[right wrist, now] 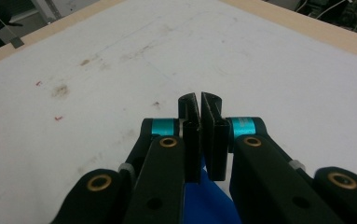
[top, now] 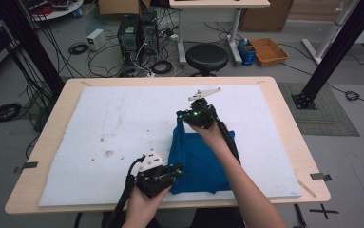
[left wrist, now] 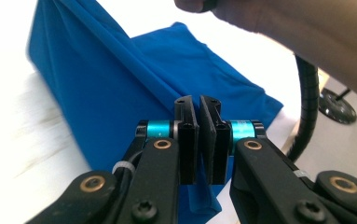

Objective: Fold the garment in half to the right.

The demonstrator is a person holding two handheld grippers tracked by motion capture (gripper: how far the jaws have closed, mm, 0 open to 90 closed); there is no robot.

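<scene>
Fingers of both grippers, left and right, pinch the blue cloth closed

The blue cloth looks soft, smooth and matt, falling in folds. The white sheet under it is matt and faintly stained, like paper or felt. The desk rim shows pale wood. The left tongs are matt black plastic with glossy teal metal sleeves and brass rivets.

Blue cloth — mostly behind tongs
</scene>
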